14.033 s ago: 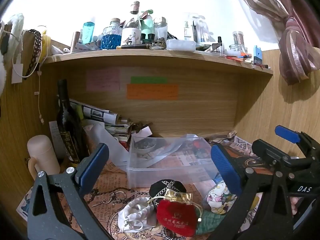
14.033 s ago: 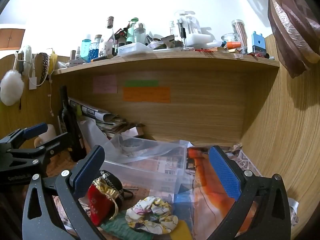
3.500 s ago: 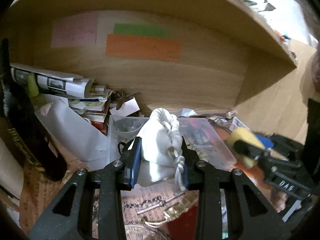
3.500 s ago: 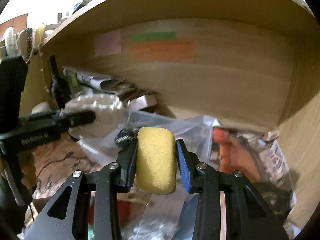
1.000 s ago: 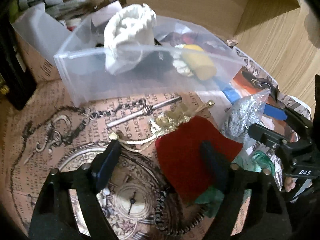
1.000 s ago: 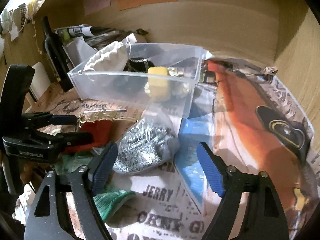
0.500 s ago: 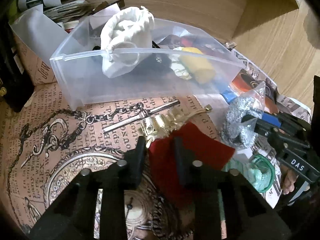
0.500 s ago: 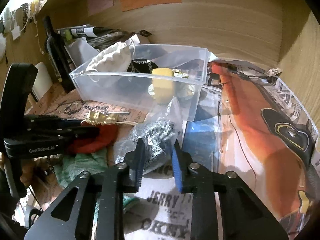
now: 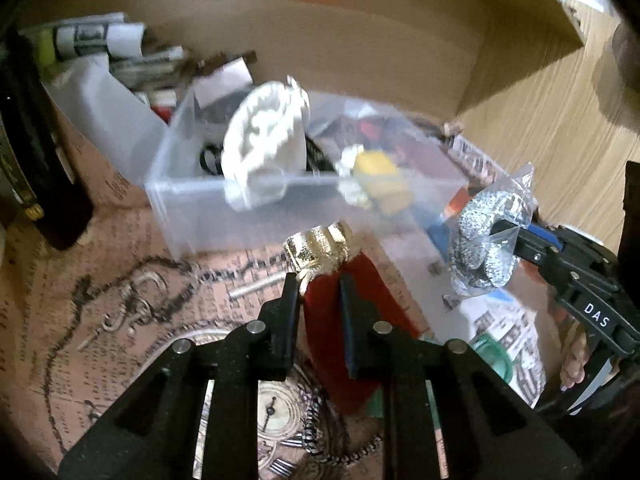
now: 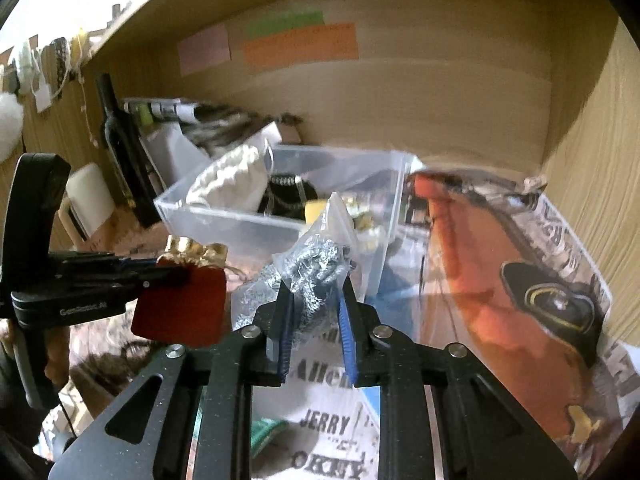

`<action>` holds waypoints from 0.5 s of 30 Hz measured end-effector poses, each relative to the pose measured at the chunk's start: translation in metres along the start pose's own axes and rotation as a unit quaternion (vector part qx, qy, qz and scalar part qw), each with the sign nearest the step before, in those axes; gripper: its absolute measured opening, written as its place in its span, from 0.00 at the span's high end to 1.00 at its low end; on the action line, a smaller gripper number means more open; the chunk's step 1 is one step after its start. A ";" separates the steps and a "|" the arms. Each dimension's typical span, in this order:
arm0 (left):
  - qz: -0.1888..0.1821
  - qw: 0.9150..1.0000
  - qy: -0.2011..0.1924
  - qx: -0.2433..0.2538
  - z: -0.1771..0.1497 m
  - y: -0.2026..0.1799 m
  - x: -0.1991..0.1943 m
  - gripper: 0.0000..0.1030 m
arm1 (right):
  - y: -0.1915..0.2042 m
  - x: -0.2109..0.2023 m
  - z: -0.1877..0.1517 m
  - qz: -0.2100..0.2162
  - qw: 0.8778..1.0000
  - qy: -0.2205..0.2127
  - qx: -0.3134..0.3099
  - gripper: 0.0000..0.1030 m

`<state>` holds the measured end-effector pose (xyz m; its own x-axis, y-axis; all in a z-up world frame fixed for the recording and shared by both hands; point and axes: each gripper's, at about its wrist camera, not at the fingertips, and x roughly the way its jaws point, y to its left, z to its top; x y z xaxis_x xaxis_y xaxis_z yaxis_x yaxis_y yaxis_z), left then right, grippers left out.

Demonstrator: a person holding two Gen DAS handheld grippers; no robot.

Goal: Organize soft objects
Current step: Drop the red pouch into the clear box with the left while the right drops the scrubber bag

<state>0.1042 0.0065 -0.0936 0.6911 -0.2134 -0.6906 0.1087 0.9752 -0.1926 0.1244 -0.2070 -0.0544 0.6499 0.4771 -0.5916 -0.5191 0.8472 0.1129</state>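
At lower centre of the left wrist view, the left gripper [image 9: 319, 286] has its fingers closed on a red velvet pouch with a gold gathered top [image 9: 340, 312], held just in front of the clear plastic bin [image 9: 208, 208]. Low in the right wrist view, the right gripper [image 10: 314, 308] pinches a clear plastic bag of silver mesh [image 10: 320, 264] near the bin's front wall. Inside lie a white drawstring bag [image 9: 264, 148] and a yellow sponge [image 9: 380, 178].

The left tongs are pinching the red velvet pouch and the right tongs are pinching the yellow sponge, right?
Not quite. The right tongs pinch a clear plastic bag of silvery scrubbers, as the right wrist view shows. The yellow sponge lies in the clear plastic bin. The left tongs do pinch the red velvet pouch.
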 end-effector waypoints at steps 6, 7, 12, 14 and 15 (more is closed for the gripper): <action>0.000 0.999 -0.045 0.004 0.017 -0.003 -0.026 0.83 | 0.002 -0.012 0.019 0.002 0.999 -0.036 0.000 0.82; 0.001 0.999 -0.054 0.003 0.021 -0.003 -0.030 0.83 | 0.002 -0.013 0.021 0.002 0.999 -0.041 0.000 0.82; 0.007 0.996 -0.090 0.001 0.041 0.000 -0.045 0.83 | 0.006 -0.019 0.040 -0.004 0.997 -0.071 -0.009 0.82; 0.010 0.995 -0.099 0.002 0.052 0.000 -0.045 0.83 | 0.009 -0.020 0.047 -0.007 0.997 -0.081 -0.014 0.82; 0.013 0.995 -0.102 0.002 0.054 0.000 -0.045 0.83 | 0.009 -0.020 0.050 -0.008 0.996 -0.086 -0.014 0.82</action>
<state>0.1114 0.0190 -0.0244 0.8244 -0.1730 -0.5389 0.0923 0.9805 -0.1736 0.1343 -0.1971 -0.0015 0.7417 0.4993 -0.4479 -0.5226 0.8487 0.0808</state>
